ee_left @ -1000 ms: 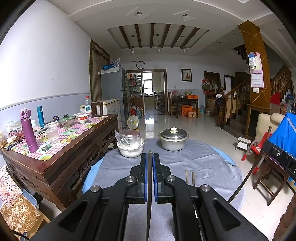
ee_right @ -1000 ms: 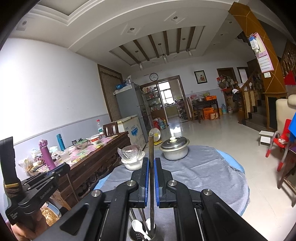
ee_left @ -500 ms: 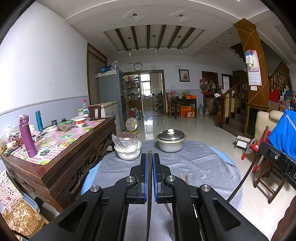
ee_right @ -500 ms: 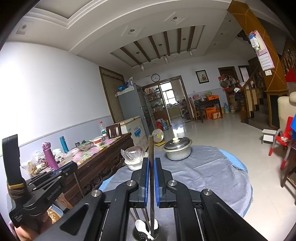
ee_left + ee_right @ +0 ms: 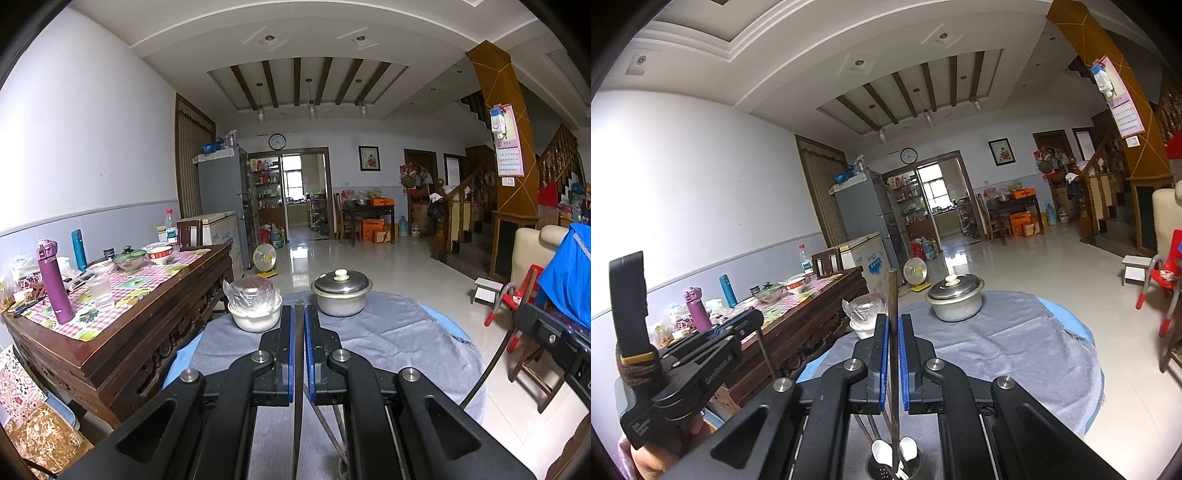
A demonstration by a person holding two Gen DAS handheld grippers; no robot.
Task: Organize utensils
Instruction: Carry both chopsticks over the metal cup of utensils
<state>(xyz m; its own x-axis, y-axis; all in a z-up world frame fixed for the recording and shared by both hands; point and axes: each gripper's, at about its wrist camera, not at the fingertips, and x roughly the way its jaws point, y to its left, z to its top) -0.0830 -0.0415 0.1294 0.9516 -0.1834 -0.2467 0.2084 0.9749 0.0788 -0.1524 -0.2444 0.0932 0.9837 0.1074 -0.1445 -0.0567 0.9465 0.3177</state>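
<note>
In the left wrist view my left gripper (image 5: 298, 326) is shut on a dark chopstick (image 5: 296, 387) that runs down between the blue pads. In the right wrist view my right gripper (image 5: 894, 332) is shut on a brown chopstick (image 5: 892, 295) that stands upright. Its lower end reaches into a metal utensil holder (image 5: 877, 470) with white spoons (image 5: 878, 451). The left gripper (image 5: 753, 319) also shows at the left of that view, beside the table. The right gripper's body (image 5: 554, 341) sits at the right edge of the left wrist view. Everything is above a round table with a grey cloth (image 5: 1015, 343).
A lidded steel pot (image 5: 341, 291) and a white bowl covered in plastic (image 5: 254, 308) stand at the table's far side. A long wooden sideboard (image 5: 122, 321) with bottles and dishes runs along the left. Red chairs (image 5: 513, 302) are on the right.
My left gripper has risen a little with its chopstick, so the table looks lower in its view. The right gripper holds still over the utensil holder.
</note>
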